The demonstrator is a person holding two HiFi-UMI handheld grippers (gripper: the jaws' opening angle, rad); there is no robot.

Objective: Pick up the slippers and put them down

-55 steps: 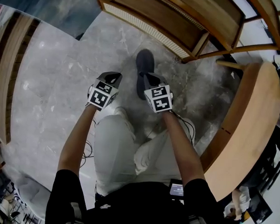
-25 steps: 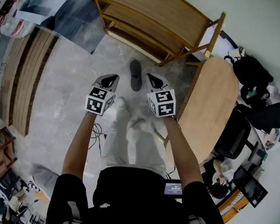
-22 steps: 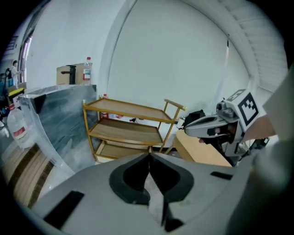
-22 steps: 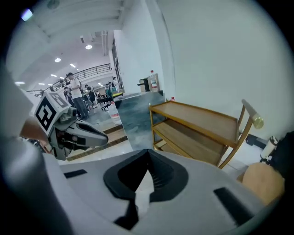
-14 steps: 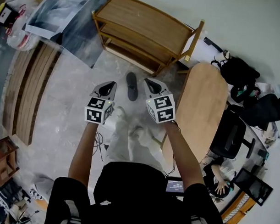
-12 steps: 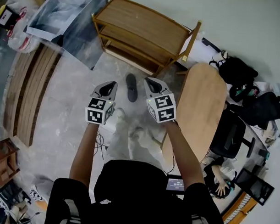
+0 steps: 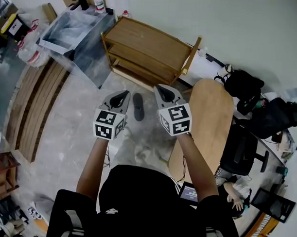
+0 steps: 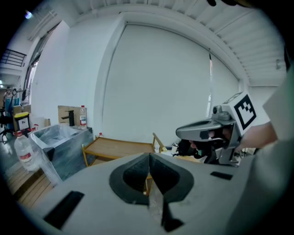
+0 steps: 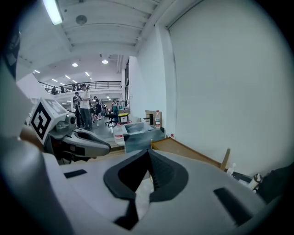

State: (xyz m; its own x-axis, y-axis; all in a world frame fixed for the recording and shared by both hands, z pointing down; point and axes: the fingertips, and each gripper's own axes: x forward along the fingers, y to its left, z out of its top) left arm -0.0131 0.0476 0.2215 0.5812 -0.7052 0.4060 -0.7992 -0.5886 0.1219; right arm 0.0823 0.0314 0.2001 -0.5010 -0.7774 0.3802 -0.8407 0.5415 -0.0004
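Note:
One dark grey slipper (image 7: 137,106) lies flat on the marble floor in front of the wooden shelf (image 7: 151,45). In the head view it shows between my two grippers, far below them. My left gripper (image 7: 123,95) is held high to the slipper's left; its jaws meet at the tip and hold nothing (image 8: 149,157). To the slipper's right, my right gripper (image 7: 160,88) is also raised, shut and empty (image 9: 149,152). Each gripper view shows the other gripper beside it: the right gripper (image 8: 206,132) and the left gripper (image 9: 78,139). No second slipper is in view.
A round wooden table (image 7: 209,117) stands right of me, with an office chair (image 7: 242,148) and black bags (image 7: 244,85) beyond it. A grey plastic-covered box (image 7: 78,35) and wooden planks (image 7: 32,106) sit at the left. A wall stands behind the shelf.
Both grippers have risen well above the floor, staying shut and empty. The head view has pulled back with them, and the slipper lies unmoved on the floor.

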